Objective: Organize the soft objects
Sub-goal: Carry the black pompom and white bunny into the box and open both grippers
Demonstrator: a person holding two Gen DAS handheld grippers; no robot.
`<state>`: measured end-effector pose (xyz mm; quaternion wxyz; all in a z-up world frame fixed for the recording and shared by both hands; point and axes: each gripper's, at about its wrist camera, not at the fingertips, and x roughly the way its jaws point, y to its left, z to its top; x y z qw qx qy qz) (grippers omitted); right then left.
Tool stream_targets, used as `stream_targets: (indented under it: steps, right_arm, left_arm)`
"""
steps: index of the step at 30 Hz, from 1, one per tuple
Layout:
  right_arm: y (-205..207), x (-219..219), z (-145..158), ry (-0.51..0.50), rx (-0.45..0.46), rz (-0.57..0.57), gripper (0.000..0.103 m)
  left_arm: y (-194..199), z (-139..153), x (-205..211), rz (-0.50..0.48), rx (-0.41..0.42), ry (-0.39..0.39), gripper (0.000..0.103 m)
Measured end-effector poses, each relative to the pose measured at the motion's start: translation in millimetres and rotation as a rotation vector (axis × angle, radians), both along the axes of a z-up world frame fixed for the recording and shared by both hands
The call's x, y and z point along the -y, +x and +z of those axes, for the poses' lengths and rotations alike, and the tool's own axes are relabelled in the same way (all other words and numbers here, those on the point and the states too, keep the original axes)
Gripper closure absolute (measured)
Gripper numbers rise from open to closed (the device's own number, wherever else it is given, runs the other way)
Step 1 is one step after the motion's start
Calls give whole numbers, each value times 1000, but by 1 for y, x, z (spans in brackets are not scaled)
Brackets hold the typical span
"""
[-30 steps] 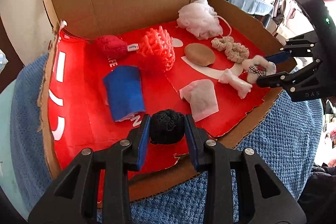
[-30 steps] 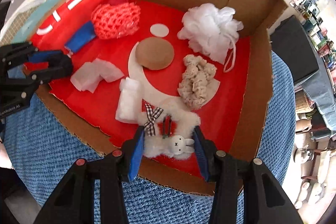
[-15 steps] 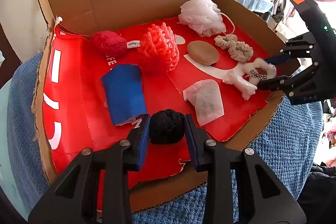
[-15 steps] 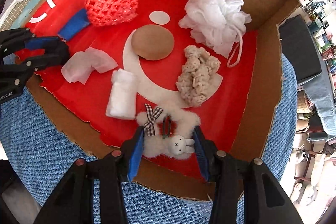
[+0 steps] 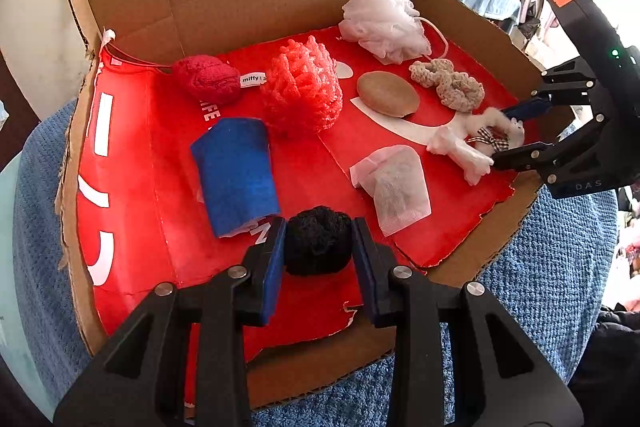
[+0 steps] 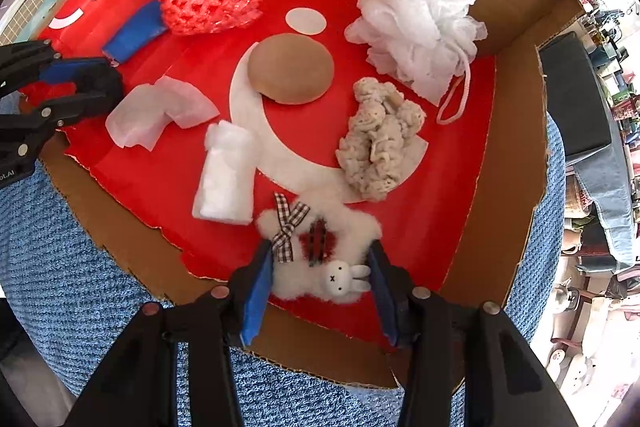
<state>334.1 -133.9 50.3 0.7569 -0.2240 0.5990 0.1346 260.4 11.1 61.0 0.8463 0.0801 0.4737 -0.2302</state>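
In the last second you lifted nothing: your left gripper (image 5: 318, 247) still clamps the black pompom (image 5: 317, 241) and your right gripper (image 6: 318, 269) the white fluffy toy (image 6: 320, 251), both low over the red box floor (image 5: 132, 195), so sorting waits.

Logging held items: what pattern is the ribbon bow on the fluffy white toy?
Black-and-white checked ribbon bow; right wrist view shows it best.
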Motion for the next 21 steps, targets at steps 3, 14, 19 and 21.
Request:
stream_targets:
  steps: [3, 14, 19, 21]
  right_arm:
    - [-2, -1, -1, -2, -1, 0, 55]
    - [-1, -9, -2, -8, 0, 4, 53]
    - [-4, -12, -3, -15, 6, 9, 53]
    - [-6, -12, -3, -16, 8, 9, 53]
  left_arm:
    - [0, 0, 0, 0, 2, 1, 72]
    - [-4, -2, 3, -14, 41, 25, 60]
    - [-5, -4, 5, -12, 48, 35, 52]
    - [-5, -4, 4, -10, 44, 30, 51]
